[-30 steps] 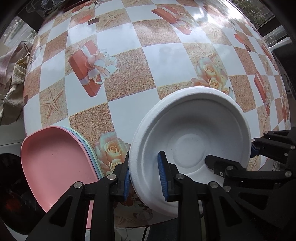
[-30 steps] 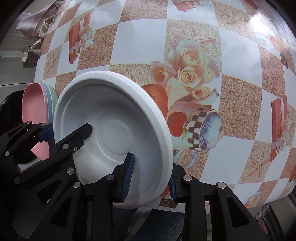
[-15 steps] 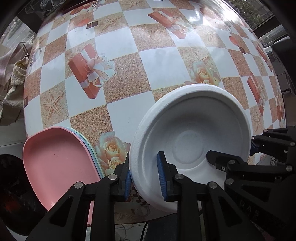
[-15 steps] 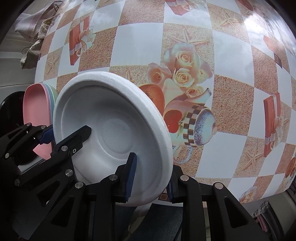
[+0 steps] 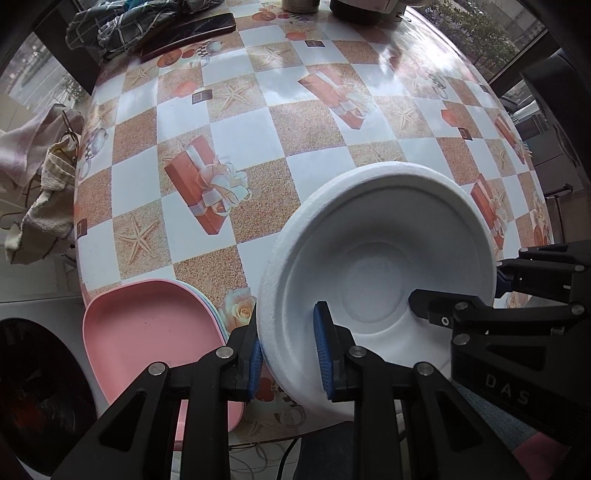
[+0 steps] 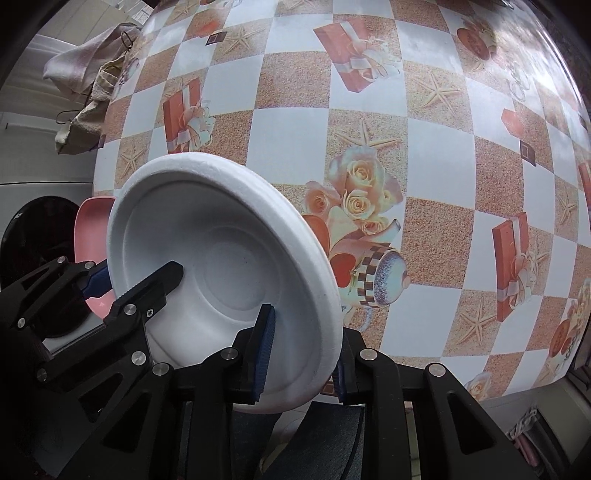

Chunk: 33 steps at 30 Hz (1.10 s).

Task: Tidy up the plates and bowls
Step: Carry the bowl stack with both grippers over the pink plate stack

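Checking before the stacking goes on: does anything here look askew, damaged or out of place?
The pink plates overhang the table edge. The white bowl, pinched at opposite rims by the left gripper and right gripper, looks undamaged.

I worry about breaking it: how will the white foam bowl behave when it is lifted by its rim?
The white foam bowl looks light and soft, so its rim may dent under the left claw and right claw. It probably flexes rather than shatters.

Looks like a home: desk (image 5: pixel 184 122) w/ printed oilcloth (roses, gift boxes, starfish), towels (image 5: pixel 40 192) hung beside it, phone (image 5: pixel 188 31) and cloth (image 5: pixel 122 26) at far edge.
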### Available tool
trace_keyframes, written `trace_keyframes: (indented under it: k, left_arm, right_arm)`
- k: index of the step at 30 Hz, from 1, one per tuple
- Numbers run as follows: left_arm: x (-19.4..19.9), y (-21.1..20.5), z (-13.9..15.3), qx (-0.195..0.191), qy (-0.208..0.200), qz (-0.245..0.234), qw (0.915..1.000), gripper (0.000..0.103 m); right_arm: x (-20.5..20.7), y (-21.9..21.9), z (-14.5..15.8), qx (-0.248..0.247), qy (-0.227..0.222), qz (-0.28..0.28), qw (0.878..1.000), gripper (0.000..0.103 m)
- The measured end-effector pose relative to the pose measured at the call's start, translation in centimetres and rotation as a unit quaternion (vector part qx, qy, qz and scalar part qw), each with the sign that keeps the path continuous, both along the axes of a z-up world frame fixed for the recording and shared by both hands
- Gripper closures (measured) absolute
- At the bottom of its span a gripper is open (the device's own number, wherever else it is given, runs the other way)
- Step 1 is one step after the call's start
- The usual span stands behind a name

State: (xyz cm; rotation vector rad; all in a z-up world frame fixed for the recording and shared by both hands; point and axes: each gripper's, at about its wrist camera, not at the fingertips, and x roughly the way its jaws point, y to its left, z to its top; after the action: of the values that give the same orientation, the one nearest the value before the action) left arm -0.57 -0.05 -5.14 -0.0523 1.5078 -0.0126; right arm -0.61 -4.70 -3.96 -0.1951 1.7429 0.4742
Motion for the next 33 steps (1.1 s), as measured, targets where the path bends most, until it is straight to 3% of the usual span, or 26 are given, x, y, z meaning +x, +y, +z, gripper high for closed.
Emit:
trace_keyframes:
  k: [19,33]
  left_arm:
    - [-2.6,4.9,2.9,0.019,-0.035,0.069,0.9968,0.075]
    - [-6.1,10.5,3.5,0.034,-0.037,0.159,0.9860,0.075]
  right_arm:
    - [-0.7,4.9,3.2,0.008,-0.031,0.078,0.996,0.073]
    - [-2.9,12.3,3.1,0.019,-0.033,0.164,0.986,0.073]
